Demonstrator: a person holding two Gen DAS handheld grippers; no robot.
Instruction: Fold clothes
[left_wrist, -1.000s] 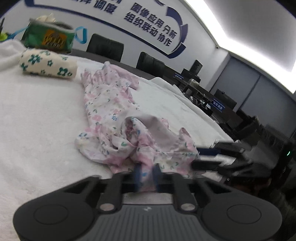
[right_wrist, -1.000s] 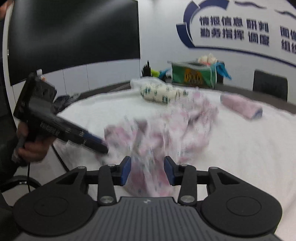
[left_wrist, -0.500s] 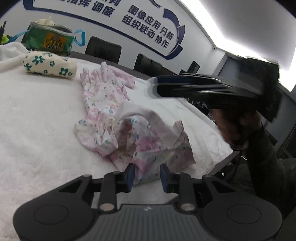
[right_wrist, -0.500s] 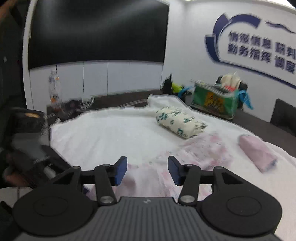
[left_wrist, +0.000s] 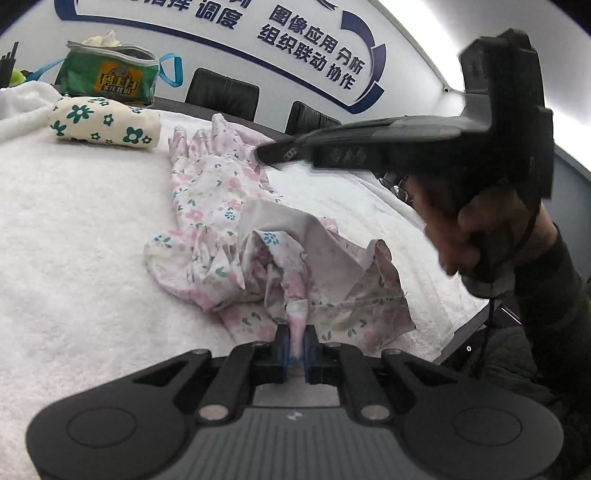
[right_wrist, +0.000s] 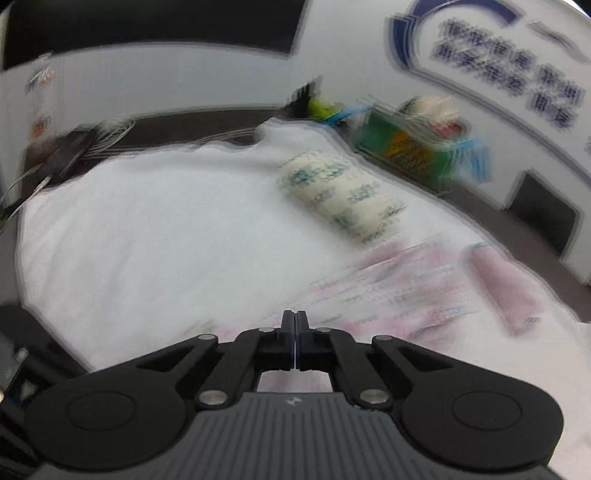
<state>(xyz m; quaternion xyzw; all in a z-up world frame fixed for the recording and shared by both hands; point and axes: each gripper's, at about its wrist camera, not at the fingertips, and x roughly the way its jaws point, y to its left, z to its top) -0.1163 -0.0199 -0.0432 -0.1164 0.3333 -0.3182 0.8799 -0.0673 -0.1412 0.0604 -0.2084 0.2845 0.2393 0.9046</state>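
The left wrist view is sharp: the left claw (left_wrist: 295, 345) is clamped on a twisted fold of the crumpled pink floral cotton garment (left_wrist: 236, 236), which lies on the white fluffy towel covering the table (left_wrist: 74, 229) and stretches away from the claw. Only this view shows the right claw (left_wrist: 269, 153) from outside, a black tool held by a hand (left_wrist: 476, 236) above the garment's far end. Farther back lie a cream rolled cloth with green flowers (left_wrist: 105, 123) and a green zip bag (left_wrist: 110, 75) with pale fabric sticking out of its top.

The right wrist view is motion-blurred: the right claw's fingers (right_wrist: 288, 332) are pressed together with nothing visible between them. Only here a rolled pink cloth (right_wrist: 506, 284) shows, beyond the garment.
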